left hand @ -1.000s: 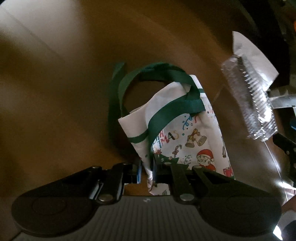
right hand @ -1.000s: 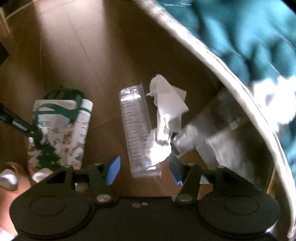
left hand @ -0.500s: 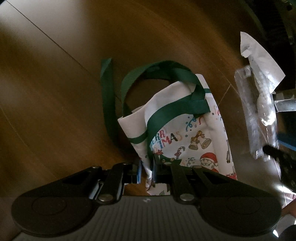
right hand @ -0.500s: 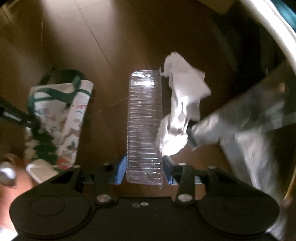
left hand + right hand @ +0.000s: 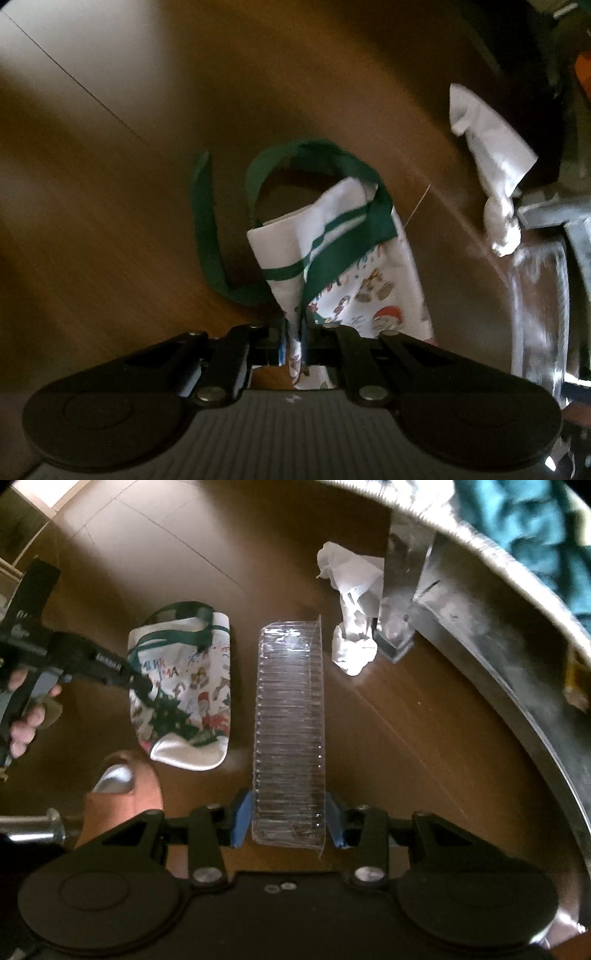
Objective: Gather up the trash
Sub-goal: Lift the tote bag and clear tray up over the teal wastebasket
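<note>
Since a second ago: right gripper [image 5: 288,823] has closed round the tray [image 5: 290,731].
Left wrist: left gripper [image 5: 294,341] pinches the bag [image 5: 343,266], lifted off the floor.
Right wrist: tray clamped, not bagged; tissue [image 5: 351,616] lies uncollected.

A brown wooden floor [image 5: 424,746] fills both views. A metal frame leg [image 5: 400,590] stands on it. Teal fabric [image 5: 524,517] lies above.

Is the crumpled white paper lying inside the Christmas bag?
No, the crumpled white paper lies on the floor beyond the clear plastic tray, apart from the Christmas bag.
</note>
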`<state>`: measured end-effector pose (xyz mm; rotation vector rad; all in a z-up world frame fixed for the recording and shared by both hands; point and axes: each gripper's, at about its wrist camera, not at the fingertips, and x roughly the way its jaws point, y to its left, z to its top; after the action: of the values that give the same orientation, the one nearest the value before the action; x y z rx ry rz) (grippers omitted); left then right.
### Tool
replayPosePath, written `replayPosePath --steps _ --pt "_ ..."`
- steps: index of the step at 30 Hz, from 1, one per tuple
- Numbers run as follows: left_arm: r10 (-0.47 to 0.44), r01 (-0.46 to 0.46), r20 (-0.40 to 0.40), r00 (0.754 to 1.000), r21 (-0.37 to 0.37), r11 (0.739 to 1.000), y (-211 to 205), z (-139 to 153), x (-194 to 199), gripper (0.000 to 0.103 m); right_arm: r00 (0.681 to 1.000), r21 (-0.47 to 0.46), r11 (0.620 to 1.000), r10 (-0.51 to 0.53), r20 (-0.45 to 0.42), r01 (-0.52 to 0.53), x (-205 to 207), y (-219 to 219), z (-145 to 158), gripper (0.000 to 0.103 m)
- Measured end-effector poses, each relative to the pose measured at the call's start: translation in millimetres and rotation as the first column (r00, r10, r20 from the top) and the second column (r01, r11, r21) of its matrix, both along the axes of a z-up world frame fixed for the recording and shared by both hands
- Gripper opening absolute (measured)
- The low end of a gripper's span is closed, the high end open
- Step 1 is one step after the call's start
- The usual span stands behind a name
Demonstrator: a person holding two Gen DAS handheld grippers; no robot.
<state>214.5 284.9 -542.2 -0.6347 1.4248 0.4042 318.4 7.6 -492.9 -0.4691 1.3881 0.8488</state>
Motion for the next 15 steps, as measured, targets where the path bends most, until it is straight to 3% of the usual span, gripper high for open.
replayPosePath --steps 6,15 --pt "-0.001 -0.001 0.08 0.997 0.03 1.0 11 55 -6 0.005 0.996 0.012 0.998 -0.066 0.057 0.065 -20 -15 62 0.041" --pt "-0.033 -0.005 0.258 0.965 0.144 0.99 23 182 -14 0.005 0.952 0.089 0.981 -0.188 0.243 0.171 -49 -53 172 0.041"
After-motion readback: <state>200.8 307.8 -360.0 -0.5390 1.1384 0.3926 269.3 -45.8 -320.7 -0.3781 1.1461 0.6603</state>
